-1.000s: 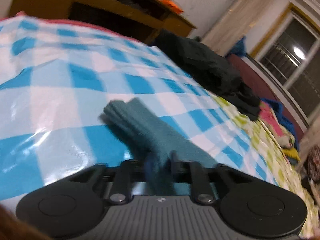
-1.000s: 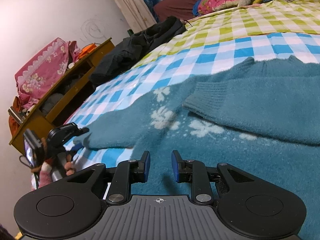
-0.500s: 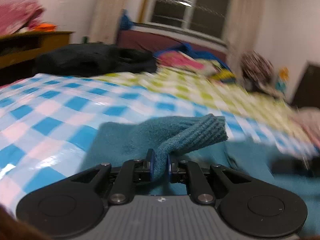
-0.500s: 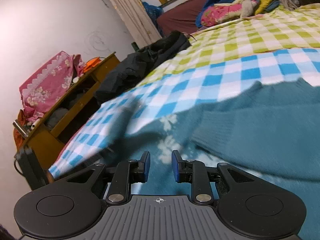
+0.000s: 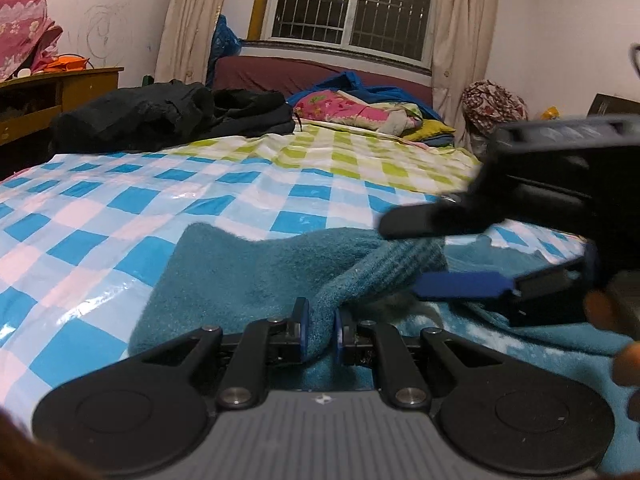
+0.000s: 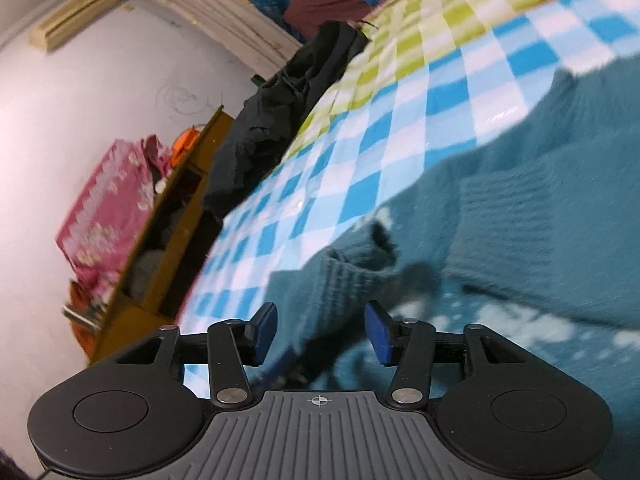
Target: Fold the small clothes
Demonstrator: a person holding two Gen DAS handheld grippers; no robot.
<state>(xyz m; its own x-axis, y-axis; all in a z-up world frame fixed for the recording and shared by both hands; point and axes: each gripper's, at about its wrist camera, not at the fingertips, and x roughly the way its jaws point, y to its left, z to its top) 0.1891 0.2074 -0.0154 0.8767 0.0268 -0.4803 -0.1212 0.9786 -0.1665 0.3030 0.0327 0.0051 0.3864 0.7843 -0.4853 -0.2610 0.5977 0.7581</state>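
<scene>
We scan both wrist views for lettering and find no word, brand, label or number we can read. The only mark is a small white crosshair emblem on the grey ribbed body behind each claw, on the left claw [image 5: 320, 334] and on the right claw [image 6: 319, 328]; it carries no letters. On the white wall [image 5: 120, 20] we see thin looping scribbles, but we cannot make any character out of them.
</scene>
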